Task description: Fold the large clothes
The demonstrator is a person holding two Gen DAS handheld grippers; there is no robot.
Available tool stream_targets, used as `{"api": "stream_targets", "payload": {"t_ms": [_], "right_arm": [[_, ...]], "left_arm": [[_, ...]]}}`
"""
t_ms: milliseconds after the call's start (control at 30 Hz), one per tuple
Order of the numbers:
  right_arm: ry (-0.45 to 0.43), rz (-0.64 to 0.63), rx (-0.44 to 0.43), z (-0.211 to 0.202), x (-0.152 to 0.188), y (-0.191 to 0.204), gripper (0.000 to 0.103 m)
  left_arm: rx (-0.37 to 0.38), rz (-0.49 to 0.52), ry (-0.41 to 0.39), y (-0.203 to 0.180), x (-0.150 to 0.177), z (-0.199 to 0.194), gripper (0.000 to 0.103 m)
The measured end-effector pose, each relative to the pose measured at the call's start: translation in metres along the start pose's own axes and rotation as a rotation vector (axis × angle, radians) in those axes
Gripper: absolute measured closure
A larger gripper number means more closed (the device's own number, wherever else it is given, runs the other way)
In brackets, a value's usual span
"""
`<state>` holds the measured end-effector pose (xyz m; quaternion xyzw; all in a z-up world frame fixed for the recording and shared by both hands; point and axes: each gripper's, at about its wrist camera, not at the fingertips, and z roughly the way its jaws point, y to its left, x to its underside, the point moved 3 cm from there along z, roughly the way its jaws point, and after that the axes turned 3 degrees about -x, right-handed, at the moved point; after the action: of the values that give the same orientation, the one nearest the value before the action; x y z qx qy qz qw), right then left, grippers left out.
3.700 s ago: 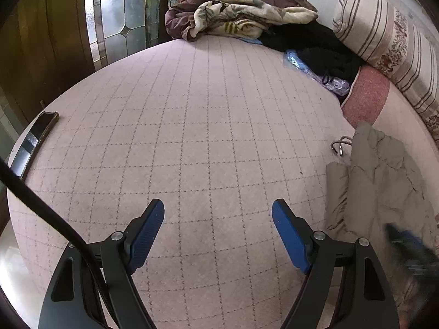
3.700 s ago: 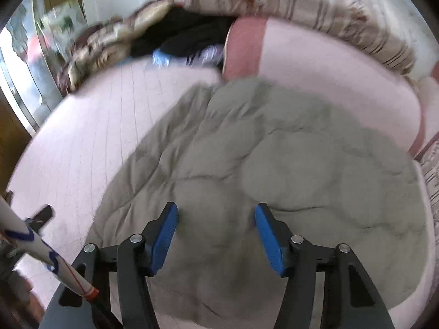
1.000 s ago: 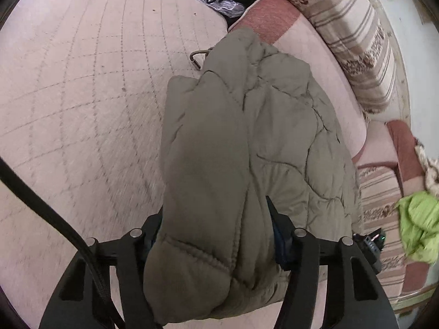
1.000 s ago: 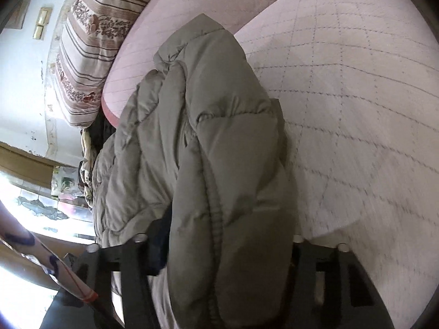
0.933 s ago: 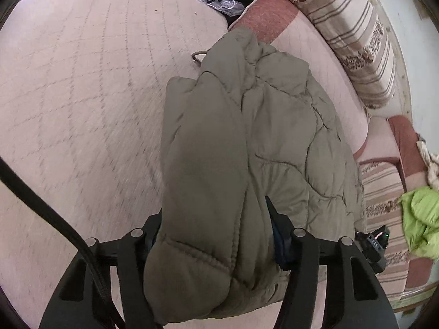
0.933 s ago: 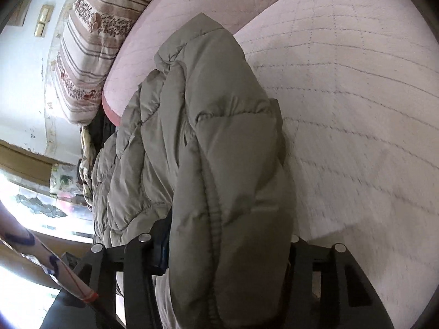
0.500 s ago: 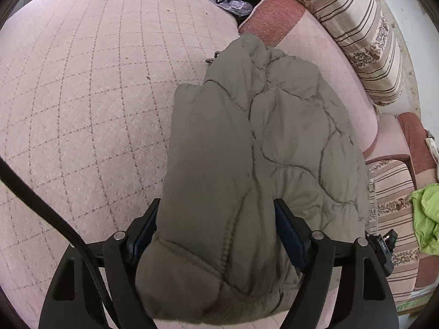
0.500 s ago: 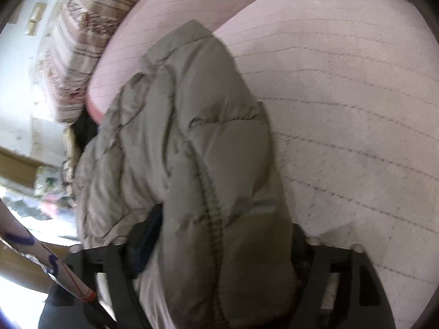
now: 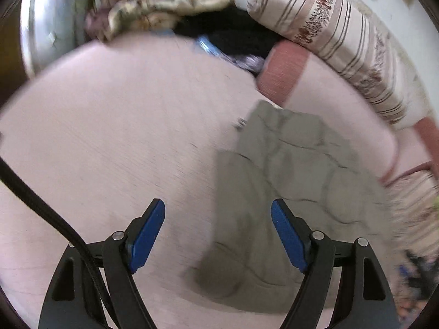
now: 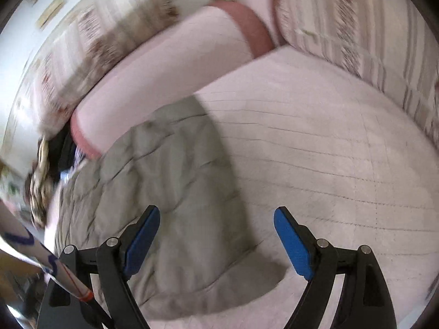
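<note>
An olive-green quilted jacket (image 9: 288, 192) lies folded on the pink quilted bed cover (image 9: 109, 137). In the left wrist view it sits below and to the right of my left gripper (image 9: 218, 231), which is lifted off it and open, nothing between its blue pads. The right wrist view shows the same jacket (image 10: 170, 192) beneath and to the left of my right gripper (image 10: 216, 237). That gripper is open too and raised clear of the cloth. Both views are motion-blurred.
Striped bolster pillows (image 9: 343, 35) and a pink cushion (image 9: 282, 74) line the far side of the bed. A heap of dark and patterned clothes (image 9: 170, 11) lies at the back left. A black cable (image 9: 41, 205) crosses the left wrist view.
Both grippers were shut on the folded end of the jacket; they have opened, let it drop onto the bed and lifted away. The jacket now lies flat below them.
</note>
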<state>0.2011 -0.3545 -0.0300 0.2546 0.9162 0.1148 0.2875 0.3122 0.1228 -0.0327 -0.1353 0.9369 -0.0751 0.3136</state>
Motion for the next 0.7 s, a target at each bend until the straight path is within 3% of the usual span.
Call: {"api": "stream_targets", "payload": {"t_ms": [200, 333, 500, 700], "right_arm": [[0.038, -0.273, -0.08, 0.023, 0.037, 0.134, 0.021], [0.037, -0.41, -0.062, 0.051, 0.057, 0.197, 0.022], [-0.001, -0.569, 0.104, 0.106, 0.079, 0.223, 0.02], [-0.008, -0.557, 0.15, 0.109, 0.077, 0.224, 0.019]], "left_arm": [[-0.134, 0.034, -0.141, 0.01, 0.0, -0.024, 0.024], [-0.178, 0.049, -0.216, 0.011, -0.002, -0.037, 0.024], [-0.157, 0.08, -0.259, 0.006, -0.005, -0.047, 0.021], [-0.108, 0.1, -0.299, -0.001, -0.004, -0.056, 0.018]]}}
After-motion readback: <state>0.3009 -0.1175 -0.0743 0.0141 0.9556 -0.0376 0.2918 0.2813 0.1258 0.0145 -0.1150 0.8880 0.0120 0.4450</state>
